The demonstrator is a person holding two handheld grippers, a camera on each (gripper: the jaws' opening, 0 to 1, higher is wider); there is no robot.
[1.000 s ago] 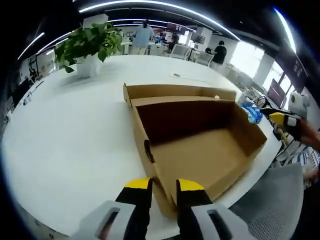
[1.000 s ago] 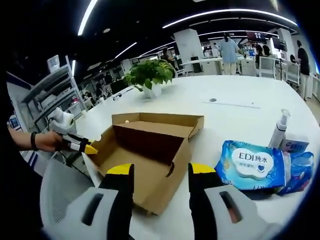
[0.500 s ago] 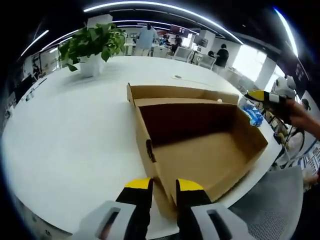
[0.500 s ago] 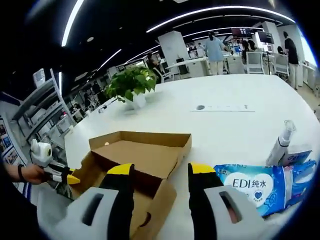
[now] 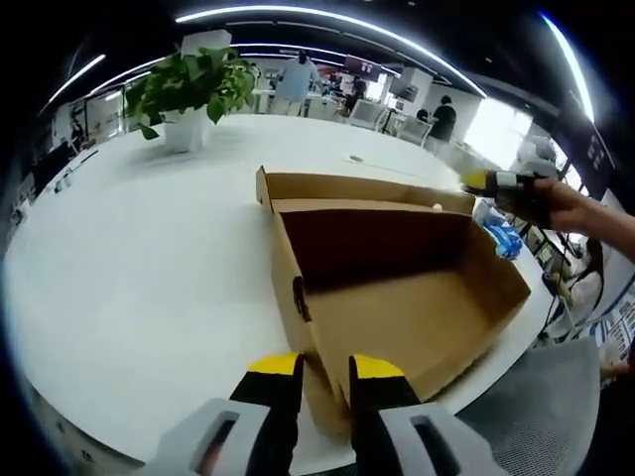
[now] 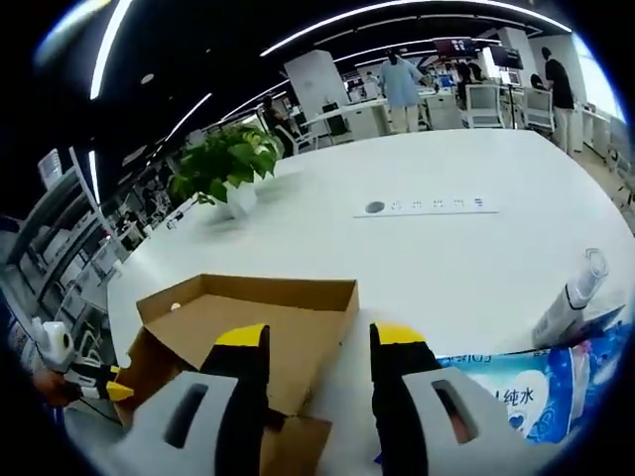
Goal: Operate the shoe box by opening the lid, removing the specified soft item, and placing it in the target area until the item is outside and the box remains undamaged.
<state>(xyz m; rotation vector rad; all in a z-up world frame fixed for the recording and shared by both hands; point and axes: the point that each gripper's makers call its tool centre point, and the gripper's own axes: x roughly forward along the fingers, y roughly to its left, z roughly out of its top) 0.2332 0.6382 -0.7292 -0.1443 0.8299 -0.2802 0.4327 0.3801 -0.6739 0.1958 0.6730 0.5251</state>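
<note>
The brown shoe box (image 5: 397, 297) lies open on the white table (image 5: 129, 268), its lid (image 5: 357, 184) folded back on the far side; the inside looks bare. My left gripper (image 5: 324, 365) sits at the box's near corner, jaws shut on the wall edge. In the right gripper view it shows at that corner (image 6: 109, 390). My right gripper (image 6: 319, 337) hangs open above the lid (image 6: 258, 307), nothing between its jaws. A hand holds it over the box's far right corner (image 5: 476, 180). A blue soft wipes pack (image 6: 516, 397) lies on the table right of the box.
A potted plant (image 5: 189, 89) stands at the table's far left, also the plant (image 6: 223, 164). A white spray bottle (image 6: 571, 297) lies beside the wipes pack. A socket strip (image 6: 427, 205) is set in the tabletop. A grey chair (image 5: 536, 407) stands at the near edge. People stand far behind.
My right gripper has risen and moved from the box's right side to above the lid's far corner. The left gripper has stayed on the near corner; the box has not moved.
</note>
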